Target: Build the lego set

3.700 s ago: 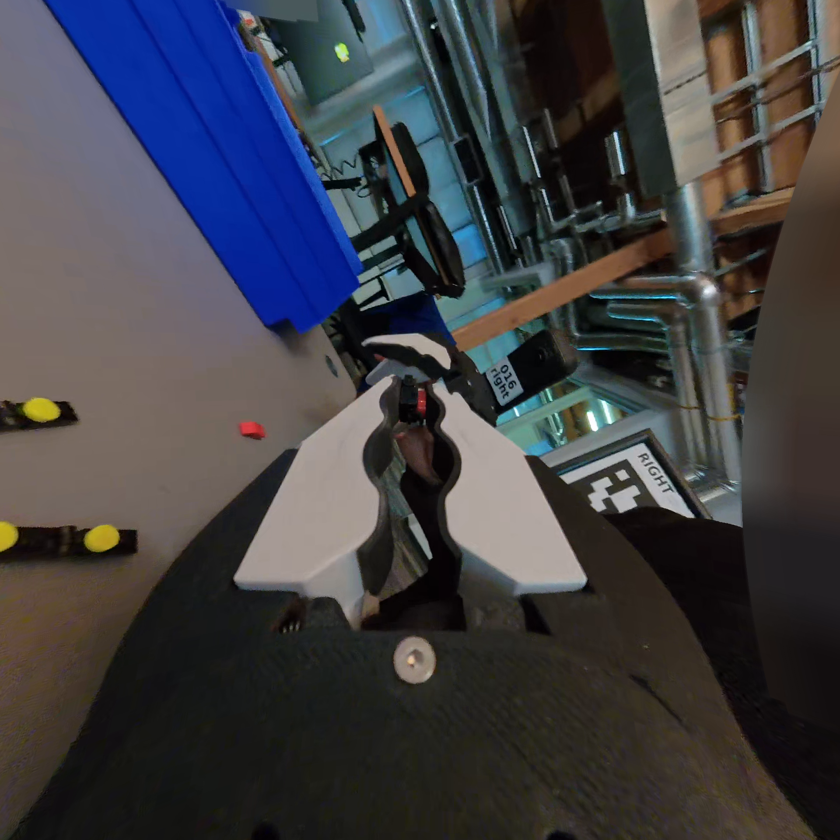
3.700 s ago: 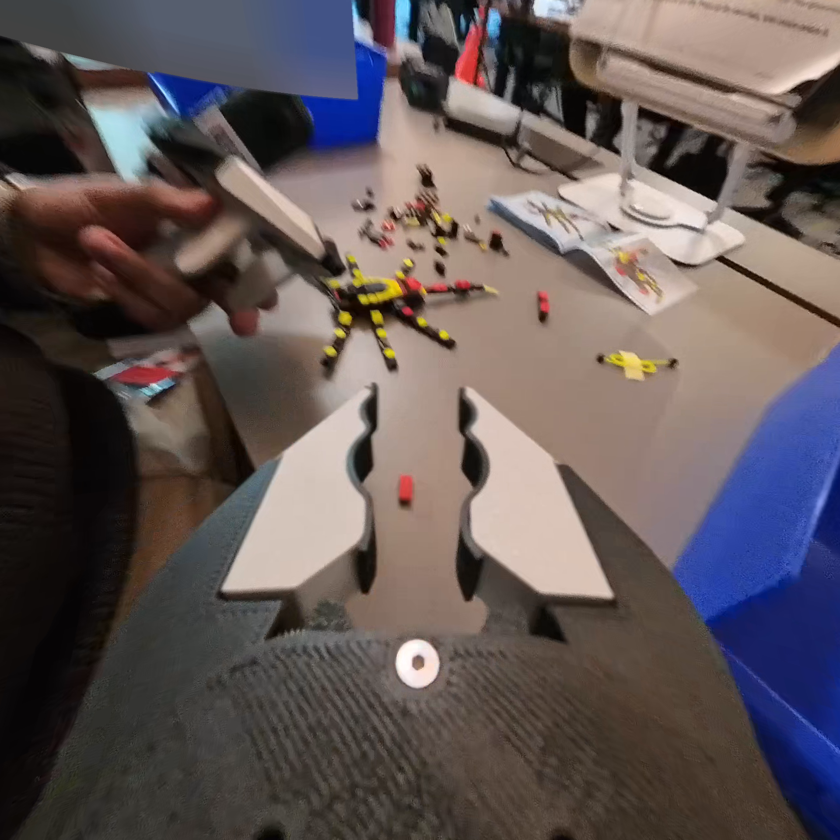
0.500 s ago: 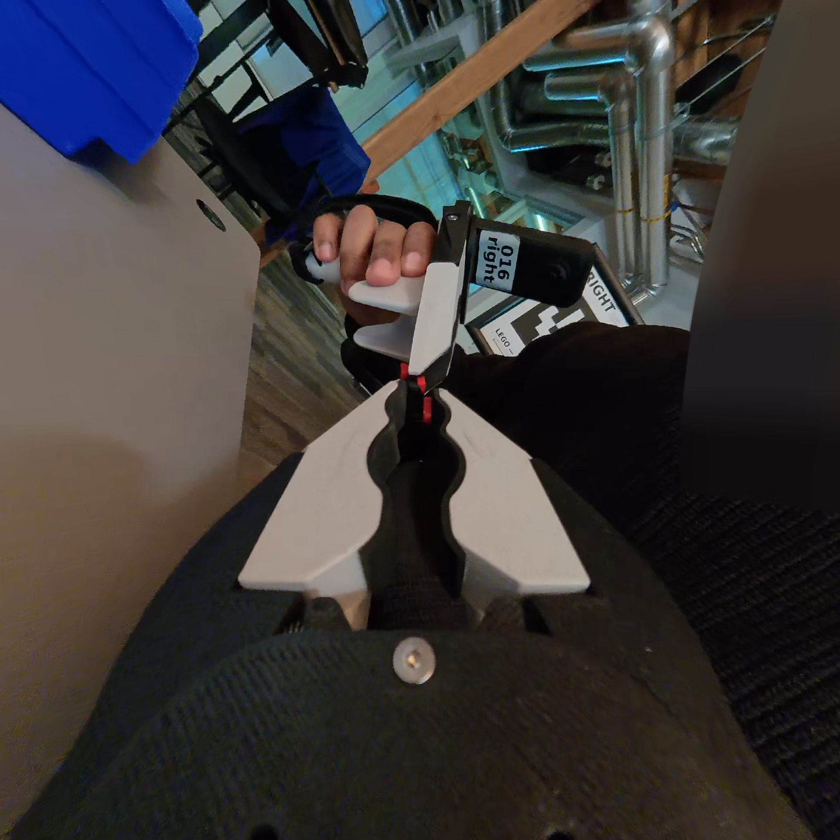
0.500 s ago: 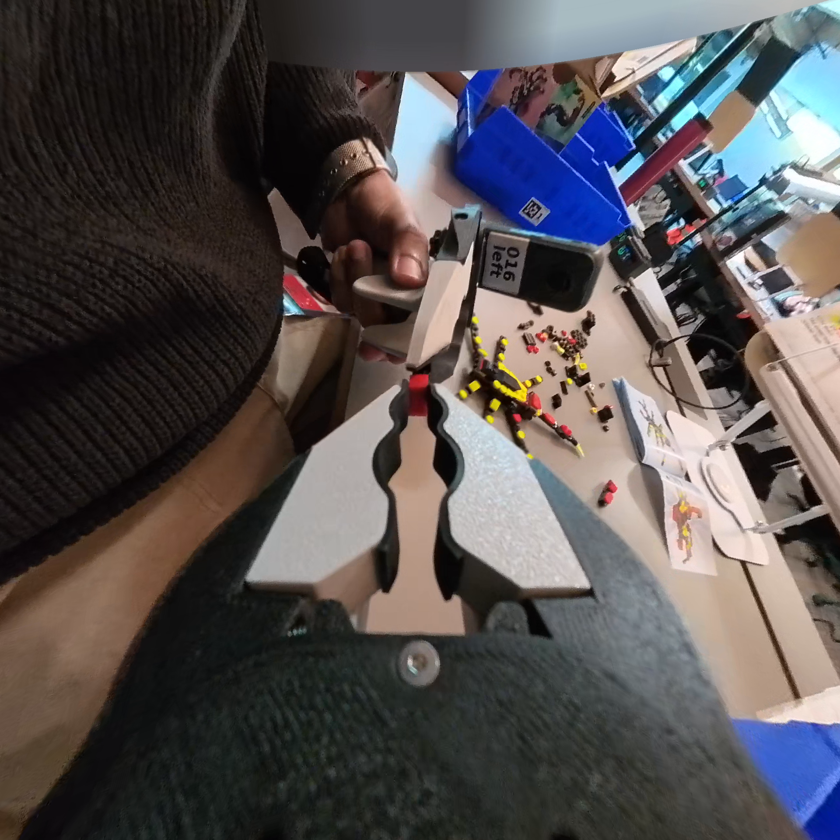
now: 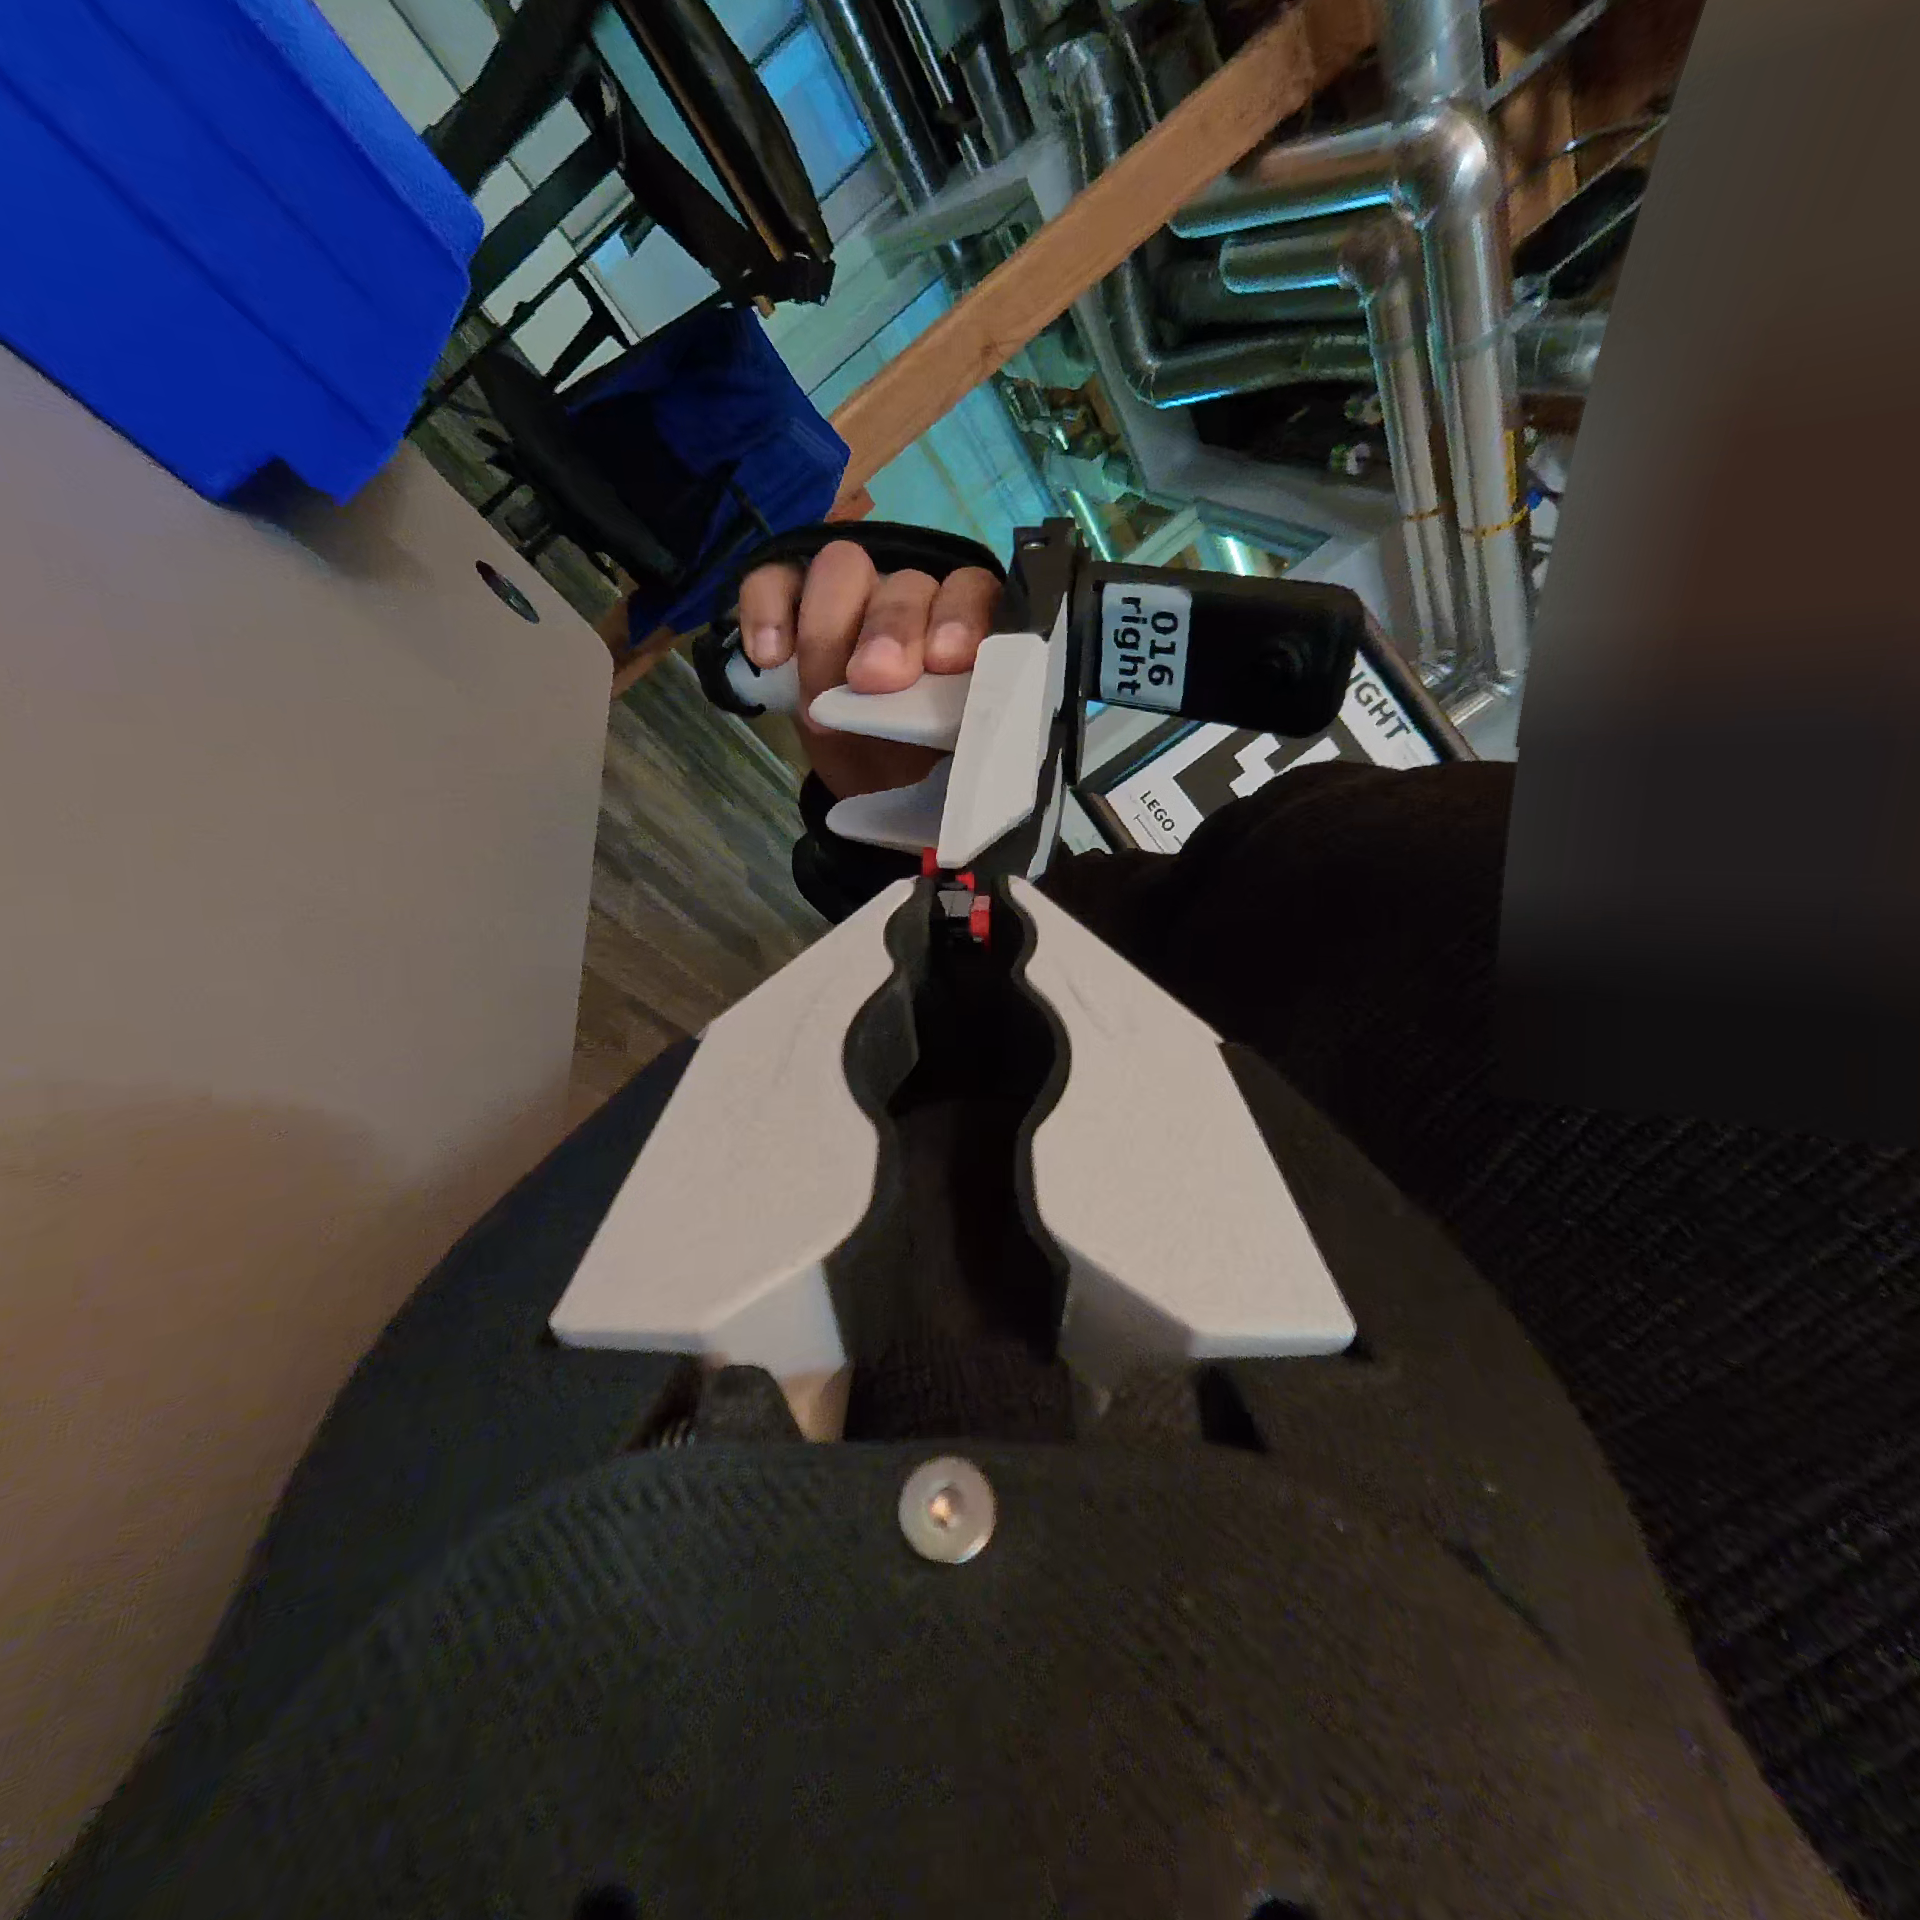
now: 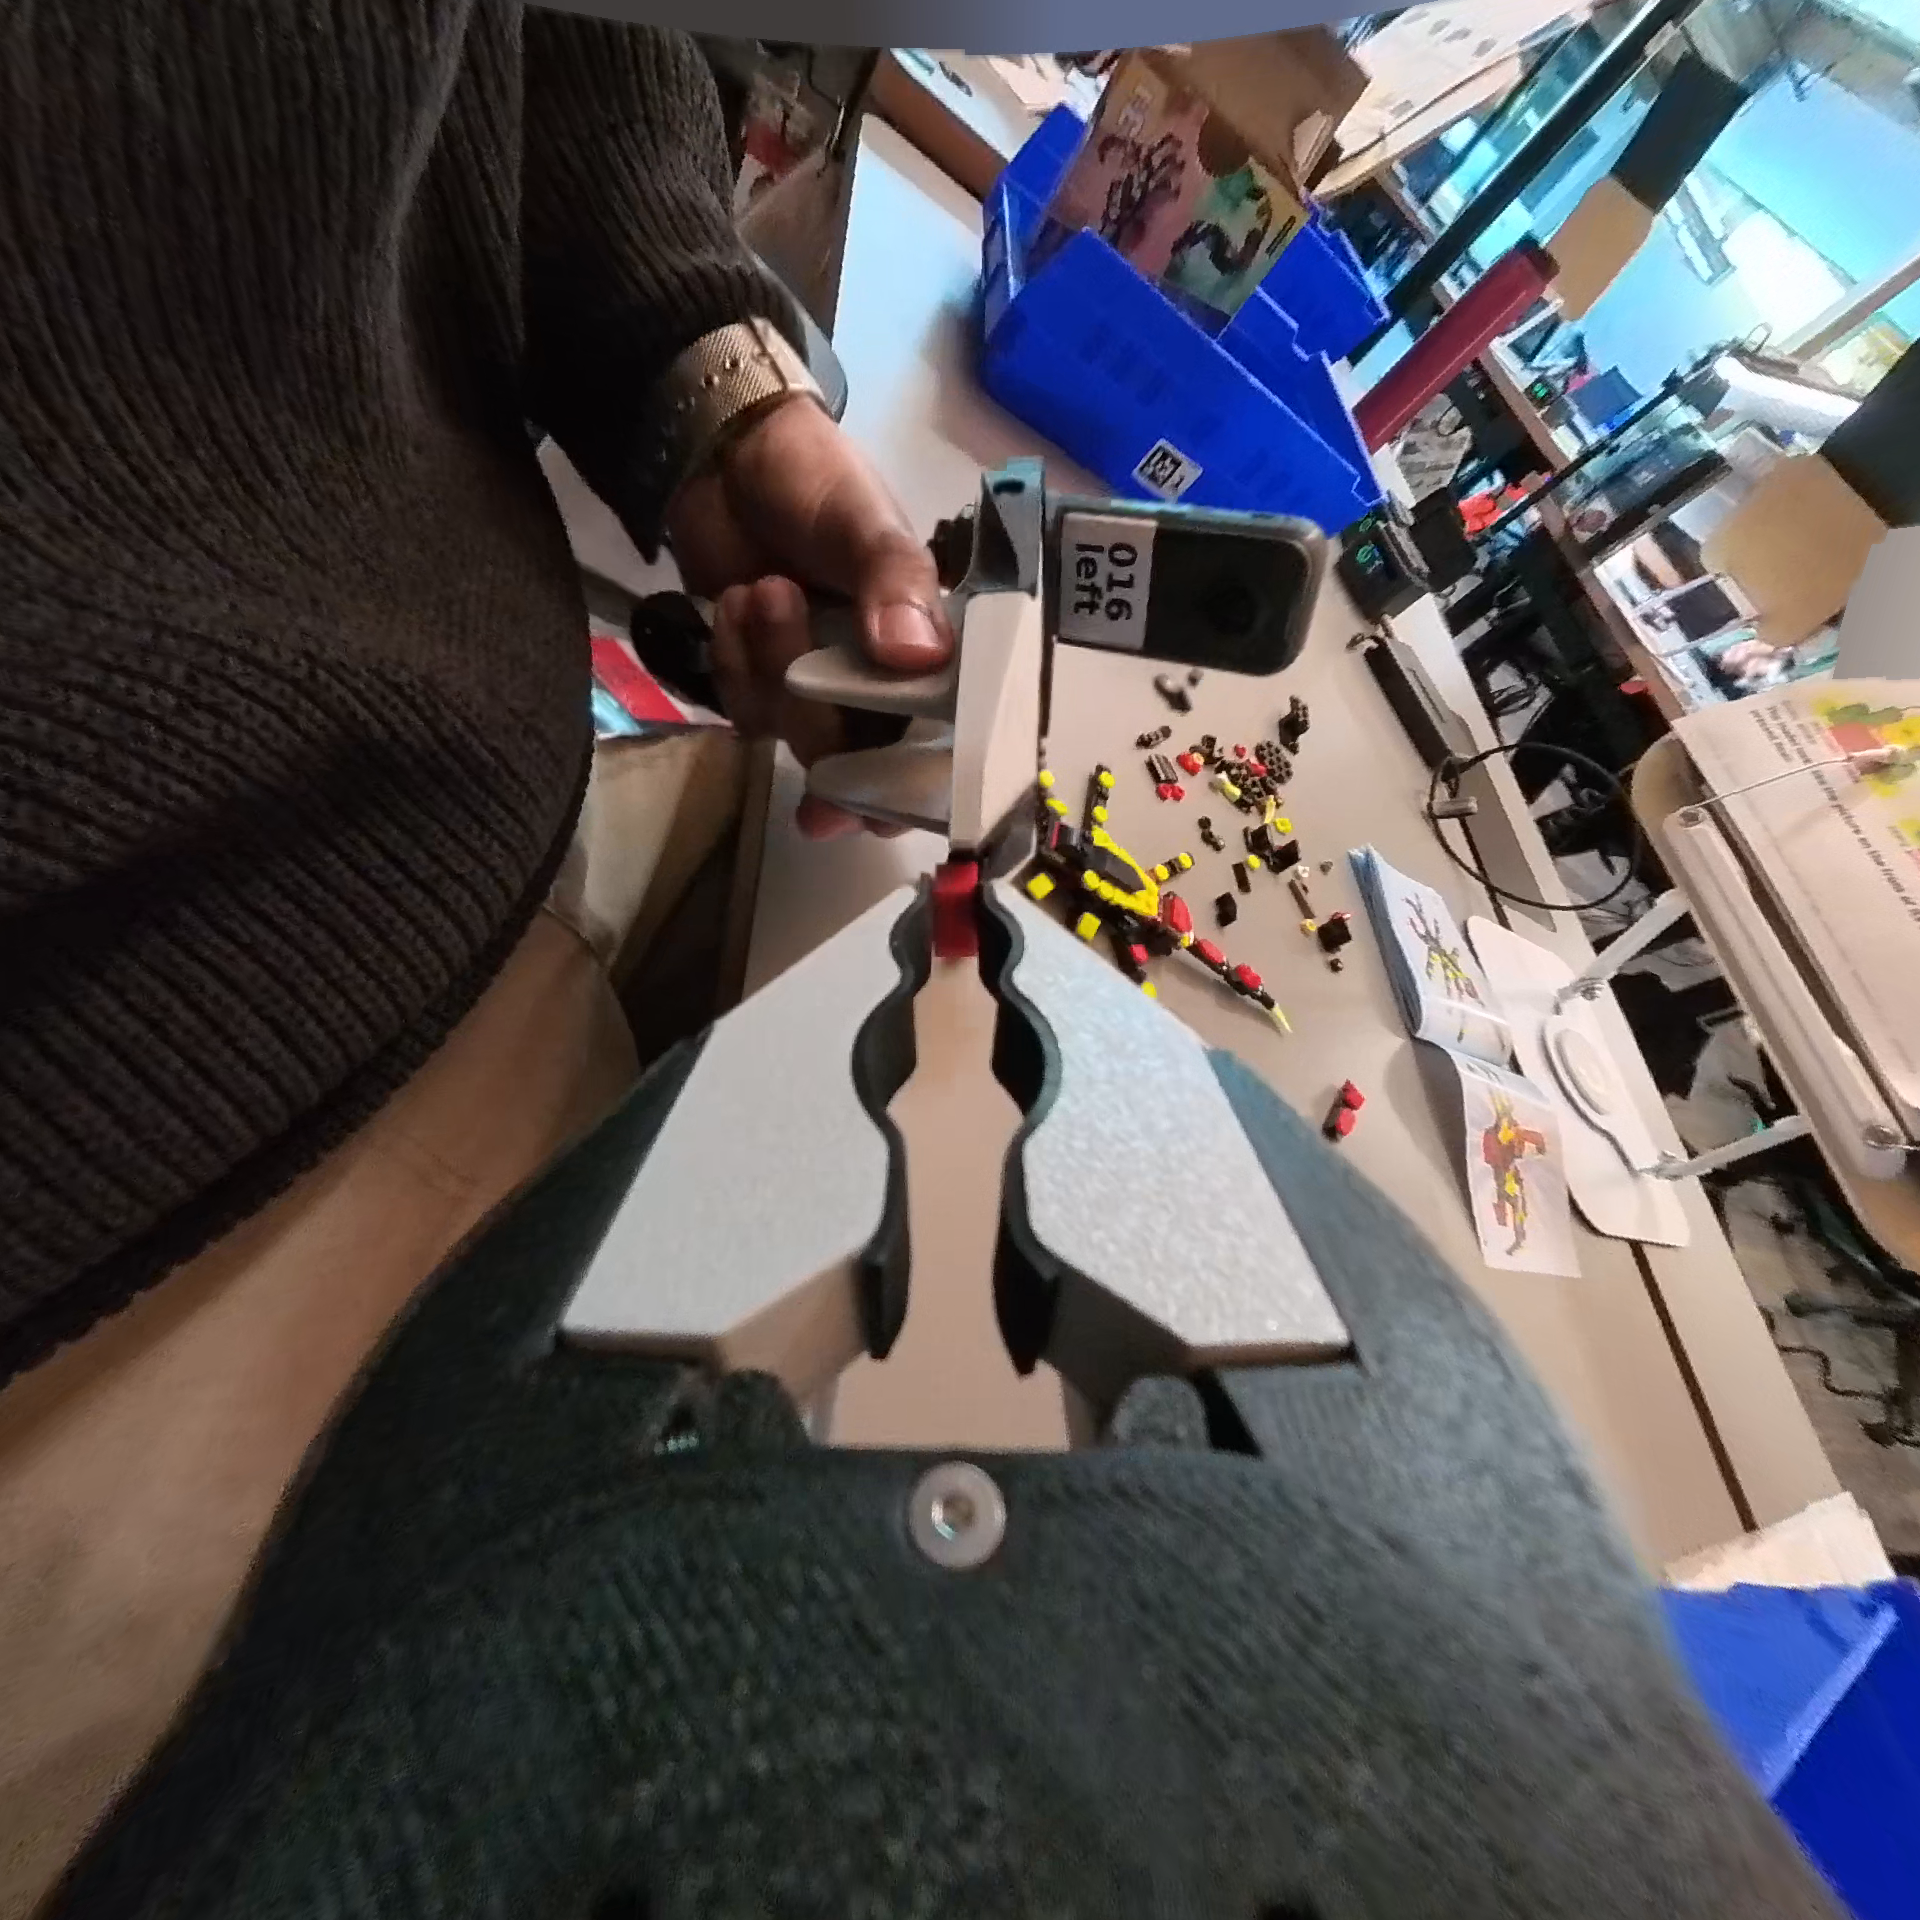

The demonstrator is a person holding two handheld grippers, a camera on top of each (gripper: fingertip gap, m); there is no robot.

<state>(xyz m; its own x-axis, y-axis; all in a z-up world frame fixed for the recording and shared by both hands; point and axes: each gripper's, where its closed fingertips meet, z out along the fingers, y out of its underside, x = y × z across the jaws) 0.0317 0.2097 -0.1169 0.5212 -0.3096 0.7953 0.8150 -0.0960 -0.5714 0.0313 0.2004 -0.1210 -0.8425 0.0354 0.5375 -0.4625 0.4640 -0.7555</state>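
red brick pinched at right gripper jaws' tips, left gripper meeting it

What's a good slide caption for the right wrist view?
Right hand-held gripper pinching a red brick, tip to tip with the left hand-held gripper.

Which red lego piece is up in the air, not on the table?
The red brick pinched in the right gripper; the other red pieces lie on the table.

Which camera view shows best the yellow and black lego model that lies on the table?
The right wrist view shows it best: the yellow and black lego model lies on the grey table beside loose pieces, partly hidden by the tongs. The left wrist view faces away from it and shows none of it.
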